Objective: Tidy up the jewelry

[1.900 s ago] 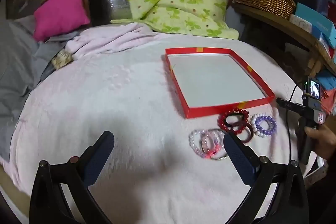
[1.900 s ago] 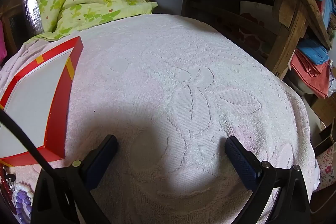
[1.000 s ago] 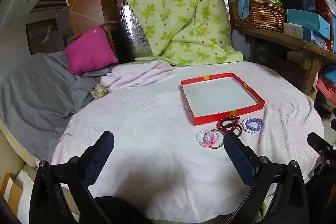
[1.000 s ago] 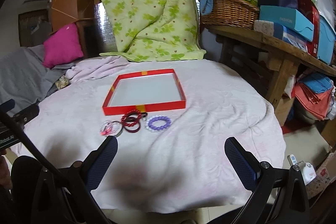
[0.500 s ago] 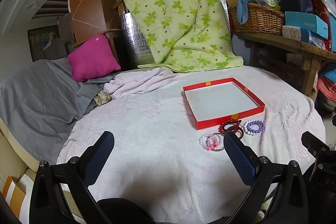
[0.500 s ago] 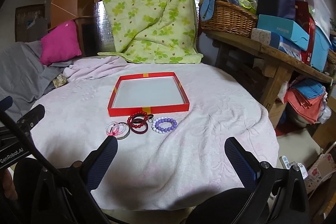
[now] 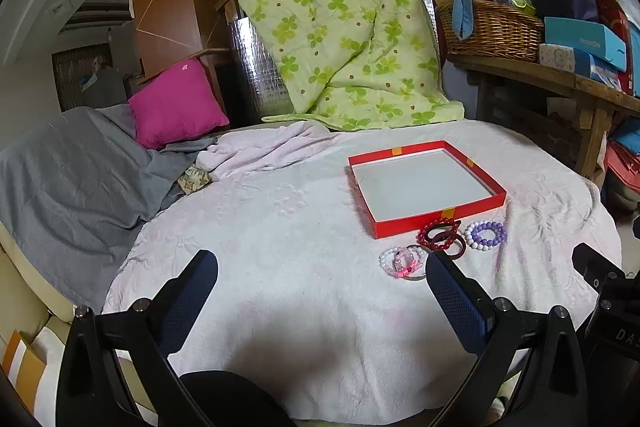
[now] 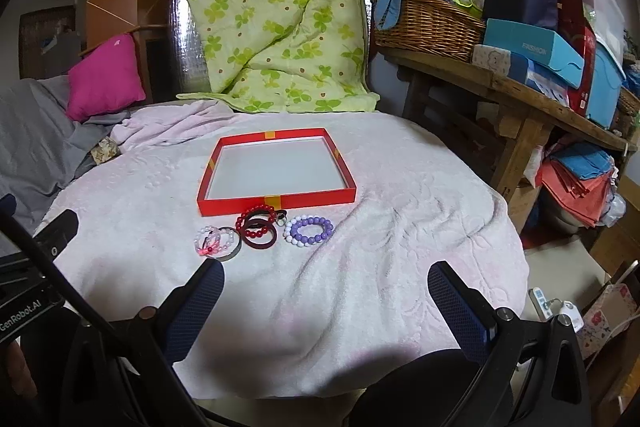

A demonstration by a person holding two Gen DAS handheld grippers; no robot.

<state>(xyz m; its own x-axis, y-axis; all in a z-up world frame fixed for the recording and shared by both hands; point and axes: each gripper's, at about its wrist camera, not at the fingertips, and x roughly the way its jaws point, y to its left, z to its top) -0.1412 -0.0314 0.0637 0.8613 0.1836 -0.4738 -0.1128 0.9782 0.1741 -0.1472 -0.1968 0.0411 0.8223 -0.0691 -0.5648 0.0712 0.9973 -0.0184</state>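
Your table wears a pale pink embossed towel cloth (image 8: 400,211), with a green clover quilt (image 8: 276,7) draped behind and a cluttered wooden bench (image 8: 512,87) at right. The shallow red box (image 8: 276,202) sits mid-table. Beaded bracelets (image 8: 308,230) lie just before its near wall. Your left gripper (image 7: 322,285) and right gripper (image 8: 326,297) hover spread wide, holding nothing.

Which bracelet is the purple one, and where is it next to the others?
The purple and white bead bracelet is the one lying farthest right in the row, in front of the red box. The others are red beads and pale pink beads.
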